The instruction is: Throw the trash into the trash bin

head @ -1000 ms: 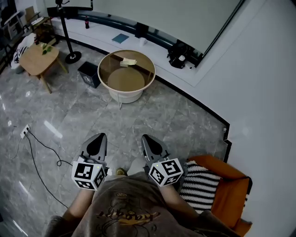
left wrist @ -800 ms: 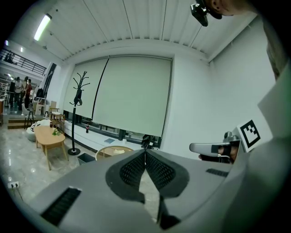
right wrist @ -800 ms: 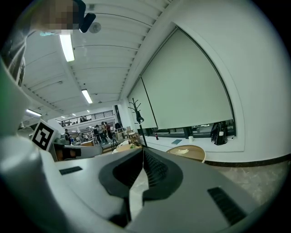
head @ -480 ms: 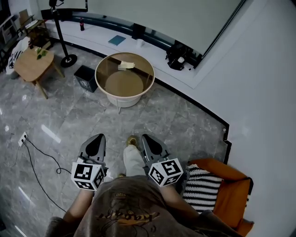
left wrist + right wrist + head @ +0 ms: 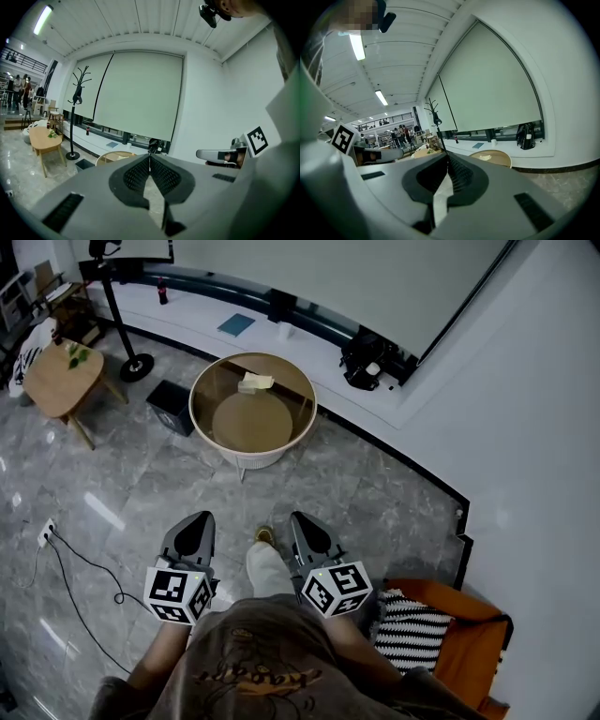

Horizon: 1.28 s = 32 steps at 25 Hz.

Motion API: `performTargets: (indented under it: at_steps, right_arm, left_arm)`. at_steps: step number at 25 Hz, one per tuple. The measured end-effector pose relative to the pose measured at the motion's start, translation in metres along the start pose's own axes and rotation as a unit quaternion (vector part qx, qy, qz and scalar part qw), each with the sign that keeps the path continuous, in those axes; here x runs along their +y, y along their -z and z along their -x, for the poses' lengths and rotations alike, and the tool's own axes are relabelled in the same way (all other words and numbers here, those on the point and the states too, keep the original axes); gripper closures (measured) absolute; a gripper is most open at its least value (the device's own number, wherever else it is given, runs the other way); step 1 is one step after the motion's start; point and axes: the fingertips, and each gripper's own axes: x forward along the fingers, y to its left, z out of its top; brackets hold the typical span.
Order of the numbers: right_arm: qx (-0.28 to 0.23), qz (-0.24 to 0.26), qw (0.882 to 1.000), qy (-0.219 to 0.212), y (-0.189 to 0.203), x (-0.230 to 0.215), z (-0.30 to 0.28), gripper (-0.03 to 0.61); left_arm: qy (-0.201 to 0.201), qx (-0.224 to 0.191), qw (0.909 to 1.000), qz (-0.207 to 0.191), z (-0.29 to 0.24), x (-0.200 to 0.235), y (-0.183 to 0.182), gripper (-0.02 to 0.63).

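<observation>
A pale crumpled piece of trash (image 5: 255,382) lies on the glass top of a round table (image 5: 195,418) ahead of me. A black trash bin (image 5: 172,405) stands on the floor just left of that table. My left gripper (image 5: 197,519) and right gripper (image 5: 302,519) are held side by side low in the head view, well short of the table. Both point forward, shut, with nothing between the jaws. The left gripper view shows its shut jaws (image 5: 149,155) with the table (image 5: 115,157) and bin (image 5: 84,163) beyond. In the right gripper view the shut jaws (image 5: 448,157) frame the table (image 5: 493,159).
A small wooden table (image 5: 58,381) and a coat stand's base (image 5: 136,367) are at the far left. A black bag (image 5: 375,357) sits on the raised white ledge. An orange chair (image 5: 469,634) with a striped cushion is at my right. A cable (image 5: 84,554) trails over the floor at left.
The round table and bin have drawn closer as the person walks forward, one leg now stepping out between the grippers. Both grippers stay shut and side by side.
</observation>
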Motion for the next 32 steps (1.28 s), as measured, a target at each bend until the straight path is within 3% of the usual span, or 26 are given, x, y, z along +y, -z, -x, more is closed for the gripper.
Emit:
performTargets:
  at_steps: [17, 32]
  right_arm:
    - [0.002, 0.009, 1.0, -0.026, -0.073, -0.088, -0.133, 0.558]
    - [0.018, 0.02, 0.999, -0.047, -0.083, -0.12, -0.209, 0.56]
  left_arm:
    - [-0.027, -0.009, 0.9996, -0.007, -0.143, 0.044, -0.076, 0.594]
    - [-0.049, -0.014, 0.9987, 0.005, -0.21, 0.087, -0.095, 0.594]
